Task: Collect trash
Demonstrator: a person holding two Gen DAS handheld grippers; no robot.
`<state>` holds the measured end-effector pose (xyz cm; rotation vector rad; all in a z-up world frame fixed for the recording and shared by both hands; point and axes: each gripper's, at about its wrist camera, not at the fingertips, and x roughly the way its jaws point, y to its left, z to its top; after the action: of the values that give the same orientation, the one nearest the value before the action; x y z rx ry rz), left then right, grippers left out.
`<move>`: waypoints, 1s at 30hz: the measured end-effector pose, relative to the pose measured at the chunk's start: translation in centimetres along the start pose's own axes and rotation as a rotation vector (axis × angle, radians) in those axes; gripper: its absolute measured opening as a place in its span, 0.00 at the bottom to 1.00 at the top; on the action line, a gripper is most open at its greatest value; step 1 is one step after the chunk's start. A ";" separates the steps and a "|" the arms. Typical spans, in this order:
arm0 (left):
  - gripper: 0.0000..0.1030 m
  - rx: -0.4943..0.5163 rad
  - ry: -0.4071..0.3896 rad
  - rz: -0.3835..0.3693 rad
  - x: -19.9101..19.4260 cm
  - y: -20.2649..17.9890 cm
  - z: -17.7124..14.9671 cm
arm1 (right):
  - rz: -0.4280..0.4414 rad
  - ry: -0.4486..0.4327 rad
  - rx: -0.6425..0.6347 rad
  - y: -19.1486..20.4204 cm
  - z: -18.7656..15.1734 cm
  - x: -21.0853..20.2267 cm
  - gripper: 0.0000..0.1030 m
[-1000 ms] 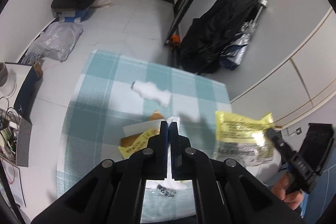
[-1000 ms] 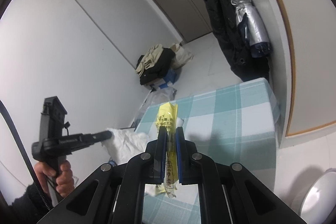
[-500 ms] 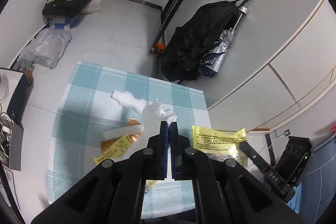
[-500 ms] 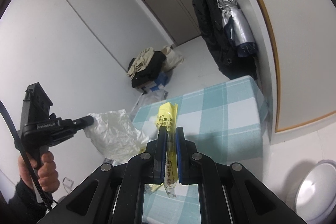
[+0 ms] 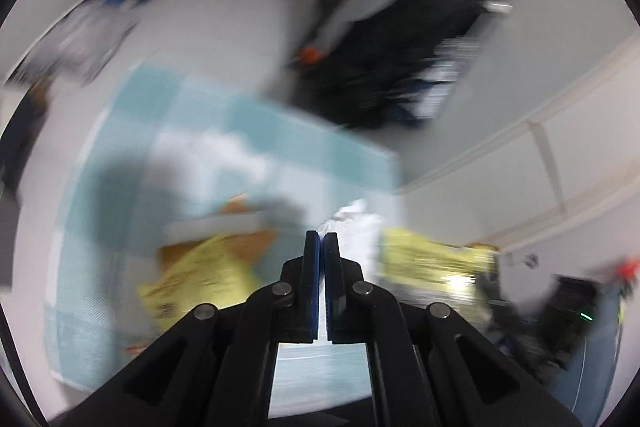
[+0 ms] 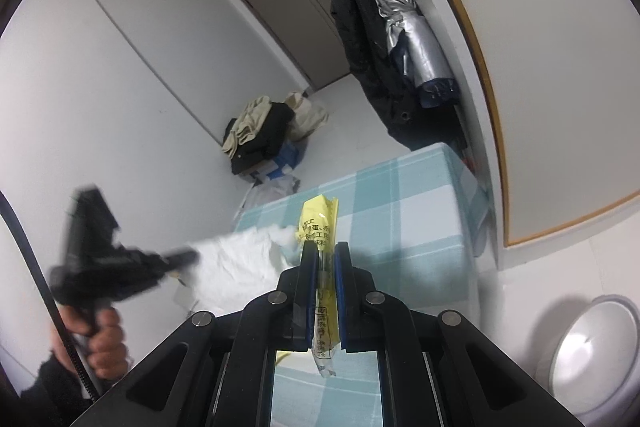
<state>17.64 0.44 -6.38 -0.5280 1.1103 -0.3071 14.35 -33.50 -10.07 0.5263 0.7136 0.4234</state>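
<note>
While the yellow wrapper (image 6: 320, 227) stays clamped in the right gripper (image 6: 325, 247), the white bag (image 6: 236, 267), pinched in the closed left gripper (image 5: 321, 237), has been swung toward it for loading.

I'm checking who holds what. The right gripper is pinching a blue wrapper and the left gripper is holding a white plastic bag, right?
Not quite: the wrapper in the right gripper is yellow with black print, not blue. The right wrist view shows it clamped between the blue pads. The rest stands: in that same view the left gripper holds a white plastic bag above the checked table.
</note>
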 end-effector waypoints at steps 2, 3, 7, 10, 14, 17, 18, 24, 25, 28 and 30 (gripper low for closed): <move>0.00 -0.085 0.052 0.016 1.5 2.8 -0.1 | 0.002 0.005 -0.005 0.2 0.0 0.2 0.07; 0.00 -0.107 0.066 0.039 1.9 3.9 -0.3 | 0.005 0.006 -0.009 0.3 0.0 0.2 0.07; 0.00 -0.106 0.064 0.068 1.7 5.3 -0.5 | 0.016 0.003 -0.029 0.9 0.1 0.4 0.07; 0.03 -0.069 0.053 0.083 0.7 4.6 -0.4 | 0.017 0.007 -0.037 1.1 0.0 0.7 0.08; 0.60 -0.053 0.017 0.060 -0.5 3.7 -0.2 | 0.016 0.017 -0.036 1.2 -0.1 0.9 0.07; 0.65 -0.029 0.006 0.060 -0.7 3.0 -0.2 | 0.016 0.018 -0.037 1.1 -0.1 0.9 0.08; 0.65 -0.022 0.022 0.056 -0.3 3.0 -0.1 | 0.018 0.019 -0.035 1.1 -0.1 1.0 0.08; 0.66 0.066 0.125 0.158 2.1 2.7 -1.6 | 0.015 0.014 -0.034 0.9 -0.1 0.7 0.08; 0.66 0.076 0.143 0.185 2.4 2.7 -1.9 | 0.015 0.012 -0.033 0.9 0.0 0.7 0.08; 0.66 0.080 0.153 0.212 2.4 2.9 -2.4 | 0.018 0.011 -0.027 0.9 0.0 0.7 0.08; 0.66 0.085 0.143 0.229 2.1 2.8 -2.5 | 0.021 0.010 -0.030 0.9 0.0 0.7 0.08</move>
<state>16.23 1.18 -10.38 -0.3039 1.2776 -0.1932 14.64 -32.38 -9.91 0.5039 0.7104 0.4561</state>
